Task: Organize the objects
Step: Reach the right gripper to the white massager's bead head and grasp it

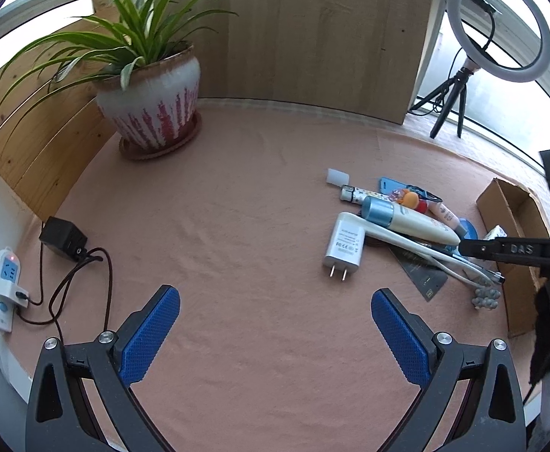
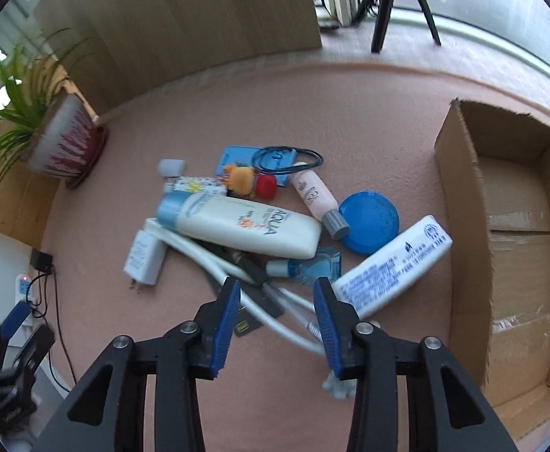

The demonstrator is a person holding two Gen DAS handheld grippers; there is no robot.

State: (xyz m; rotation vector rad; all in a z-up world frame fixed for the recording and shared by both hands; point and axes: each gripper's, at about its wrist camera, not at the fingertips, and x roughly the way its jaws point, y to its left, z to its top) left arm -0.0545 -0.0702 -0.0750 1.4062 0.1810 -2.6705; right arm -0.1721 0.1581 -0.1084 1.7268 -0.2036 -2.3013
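A pile of small items lies on the pink cloth: a white AQUA lotion bottle (image 2: 252, 229), a white tube (image 2: 391, 263), a blue round lid (image 2: 369, 222), a pink bottle (image 2: 312, 188), a small blue glass bottle (image 2: 312, 267), a white charger (image 2: 144, 256) and a white cable (image 2: 199, 250). My right gripper (image 2: 276, 282) hangs just over the pile's near edge, jaws partly apart, with cable strands showing between the pads and nothing pressed. My left gripper (image 1: 275, 293) stands wide open over bare cloth, left of the charger (image 1: 344, 245).
An open cardboard box (image 2: 459, 196) stands right of the pile. A potted plant (image 1: 154, 109) sits at the back left, with a power strip (image 1: 5, 282) and black adapter (image 1: 63, 239) on the left edge. A ring light (image 1: 497, 26) stands at the back right.
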